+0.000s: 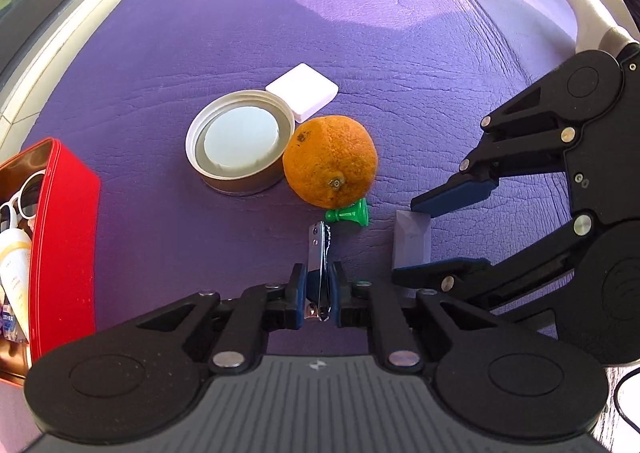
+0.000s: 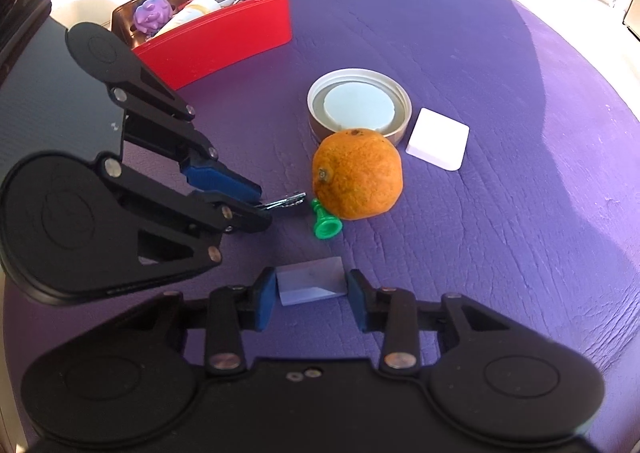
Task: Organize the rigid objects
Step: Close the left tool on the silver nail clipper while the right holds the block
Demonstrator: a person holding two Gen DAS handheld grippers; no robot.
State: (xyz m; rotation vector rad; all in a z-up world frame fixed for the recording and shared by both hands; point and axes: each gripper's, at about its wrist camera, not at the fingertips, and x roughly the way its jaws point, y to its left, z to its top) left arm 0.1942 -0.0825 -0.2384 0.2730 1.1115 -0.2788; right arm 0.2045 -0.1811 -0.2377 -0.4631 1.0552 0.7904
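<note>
The left gripper [image 1: 319,295] is clamped on the metal nail clipper [image 1: 319,261], which lies on the purple mat [image 1: 400,53]. The right gripper [image 2: 312,295] has its pads against the grey block [image 2: 312,281], gripping it. From the clipper in the left wrist view: green chess pawn [image 1: 348,214] at 1 o'clock, touching the orange [image 1: 330,161]; round tin lid [image 1: 240,141] at 11 o'clock; white square piece [image 1: 303,91] at 12 o'clock; red tin box [image 1: 68,237] at 9 o'clock, holding white sunglasses [image 1: 24,197] and a tube [image 1: 16,265] with unreadable print.
</note>
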